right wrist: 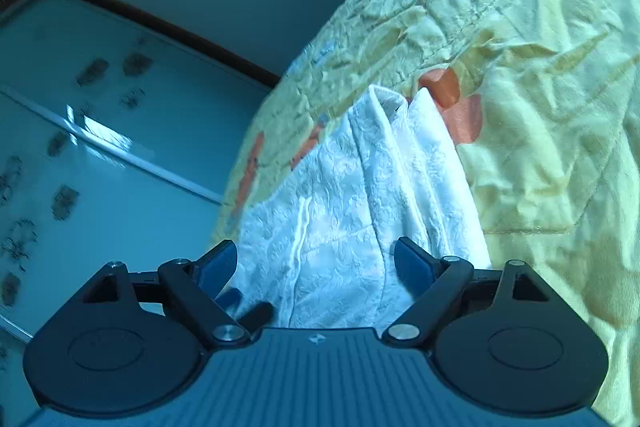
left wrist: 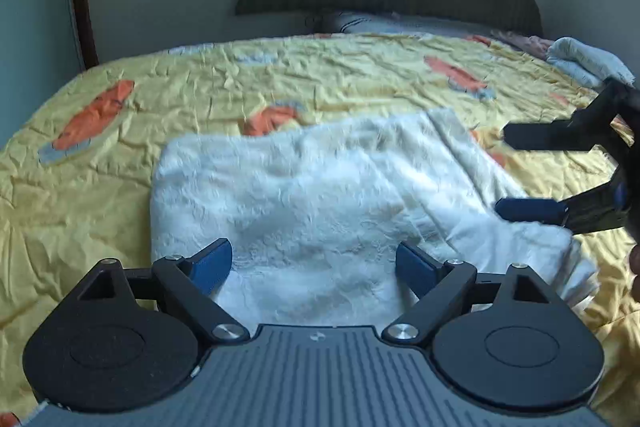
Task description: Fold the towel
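1. The left gripper point(left wrist: 314, 261) has its jaws apart, holding nothing, low over the near edge of the white towel point(left wrist: 320, 195).
2. The right gripper point(right wrist: 316, 263) also stands with its jaws spread and empty; in the left view it comes in sideways at the towel's right edge.
3. The towel lies on the yellow bedspread point(left wrist: 120, 187), already doubled over, with loose layered edges at its right end.
4. Judged risk: the stacked hems could split, so that a jaw pinches only the top layer and the fold skews.
5. The crinkled bedspread could also get caught with the towel and drag.
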Demonstrator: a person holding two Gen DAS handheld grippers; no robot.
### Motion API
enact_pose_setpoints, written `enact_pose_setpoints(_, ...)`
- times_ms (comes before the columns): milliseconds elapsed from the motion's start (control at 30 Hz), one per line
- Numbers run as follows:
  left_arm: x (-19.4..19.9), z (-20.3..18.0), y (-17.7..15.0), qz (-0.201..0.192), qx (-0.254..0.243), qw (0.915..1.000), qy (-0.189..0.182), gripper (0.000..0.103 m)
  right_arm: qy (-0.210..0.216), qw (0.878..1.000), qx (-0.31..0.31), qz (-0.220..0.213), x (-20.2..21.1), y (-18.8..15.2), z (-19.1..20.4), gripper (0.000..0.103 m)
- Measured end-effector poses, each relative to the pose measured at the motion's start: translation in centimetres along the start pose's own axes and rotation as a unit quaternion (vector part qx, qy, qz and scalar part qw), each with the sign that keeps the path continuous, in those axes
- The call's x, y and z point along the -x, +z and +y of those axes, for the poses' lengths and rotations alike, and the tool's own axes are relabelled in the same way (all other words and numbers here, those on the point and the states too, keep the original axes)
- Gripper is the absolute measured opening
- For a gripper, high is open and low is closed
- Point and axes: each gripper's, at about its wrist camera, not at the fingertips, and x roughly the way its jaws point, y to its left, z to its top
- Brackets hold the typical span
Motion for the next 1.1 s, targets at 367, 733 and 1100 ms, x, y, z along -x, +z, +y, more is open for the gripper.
enact_pose_setpoints(367,7.0,0.9,-2.5,-0.034,0.028,0.9981,0.042,0.094,-0.204,0.942,0.267,-0.011,4.3,-7.3,8.9,0.083)
enact_pose_setpoints(733,9.7,-0.1,-9.0,0.01,0.091,0.9912,0.095,0.102,-0.333,0.868,0.367,-0.017,3.0,-15.6,7.2,0.103)
enact_pose_setpoints(1100,9.3,-0.6,-9.2,0.019,0.077,0.9913,0.105,0.103,-0.337,0.867,0.367,-0.022,3.2,-16.2,7.3,0.103)
